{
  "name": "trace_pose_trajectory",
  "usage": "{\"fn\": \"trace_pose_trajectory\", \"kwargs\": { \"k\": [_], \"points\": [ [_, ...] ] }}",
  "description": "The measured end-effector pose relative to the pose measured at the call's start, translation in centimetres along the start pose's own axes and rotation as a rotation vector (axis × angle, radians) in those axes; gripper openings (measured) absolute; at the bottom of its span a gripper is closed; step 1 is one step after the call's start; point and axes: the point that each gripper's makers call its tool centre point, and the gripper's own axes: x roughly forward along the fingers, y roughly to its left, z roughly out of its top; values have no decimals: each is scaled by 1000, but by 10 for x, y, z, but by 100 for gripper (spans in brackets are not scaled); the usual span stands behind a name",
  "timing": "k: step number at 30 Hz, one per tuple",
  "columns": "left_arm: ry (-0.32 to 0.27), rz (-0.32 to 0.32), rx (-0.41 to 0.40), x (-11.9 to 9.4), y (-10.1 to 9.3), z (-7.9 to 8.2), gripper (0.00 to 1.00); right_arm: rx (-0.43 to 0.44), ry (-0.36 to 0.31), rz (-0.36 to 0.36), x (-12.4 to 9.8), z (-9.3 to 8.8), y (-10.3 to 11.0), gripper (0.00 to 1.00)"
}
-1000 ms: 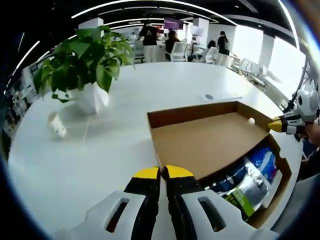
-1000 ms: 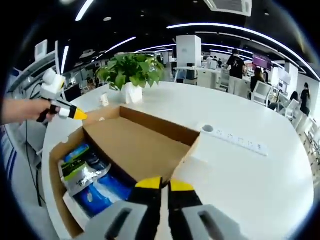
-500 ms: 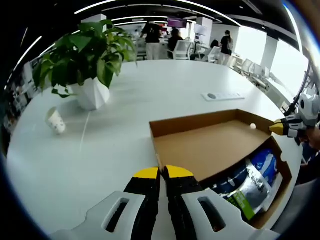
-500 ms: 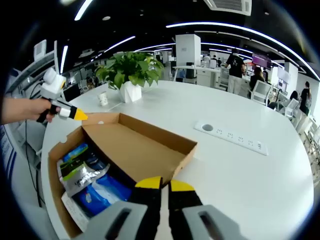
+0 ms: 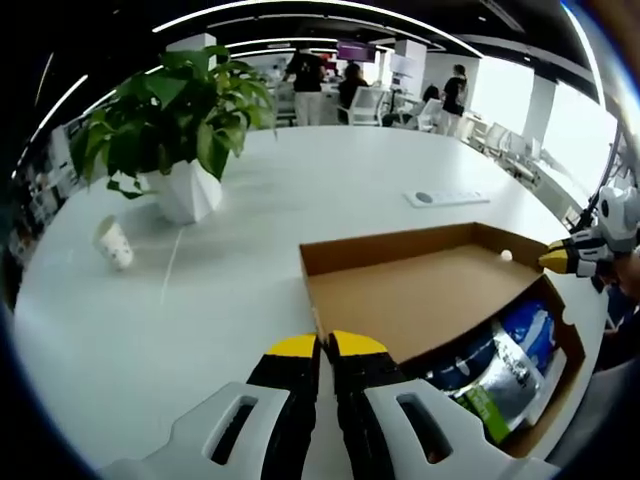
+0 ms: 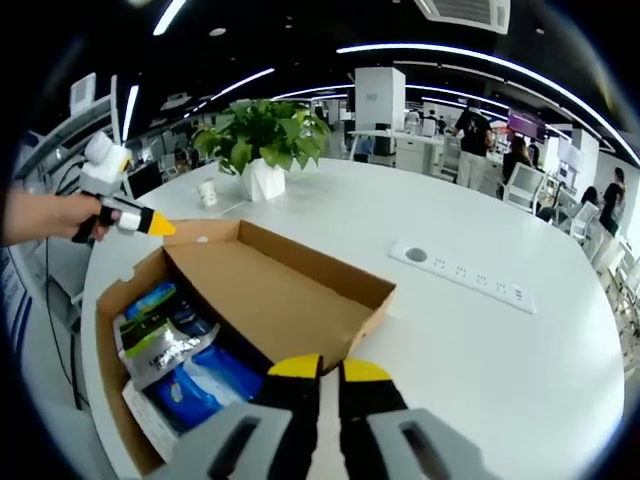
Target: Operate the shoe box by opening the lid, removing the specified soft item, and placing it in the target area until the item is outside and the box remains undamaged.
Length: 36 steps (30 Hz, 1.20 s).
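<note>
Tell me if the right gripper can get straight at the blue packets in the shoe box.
Probably yes. The lid lies folded back flat, leaving the blue packets uncovered in the box, just left of the right gripper. Its jaws are shut and must open first.

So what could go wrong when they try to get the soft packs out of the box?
The lid lies flat over part of the box, covering the packs at one end, so a pack pulled out could snag and might tear the cardboard. The box also sits near the table edge and could slide off. Both the left gripper and the right gripper look shut and must open first.
</note>
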Motion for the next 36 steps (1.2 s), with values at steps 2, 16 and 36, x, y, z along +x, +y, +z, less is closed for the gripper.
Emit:
{"fn": "trace_pose_trajectory", "kwargs": {
  "k": [2, 16, 36],
  "points": [
    [-3, 1, 11, -3, -1, -1, 3, -3, 0, 1, 0, 0, 1, 2],
    [-80, -24, 41, -31, -9, 7, 12, 15, -70, -3, -17, 9, 7, 15],
    [-113, -53, 40, -67, -28, -10, 25, -30, -73, 56, -44, 7, 43, 20]
  ]
}}
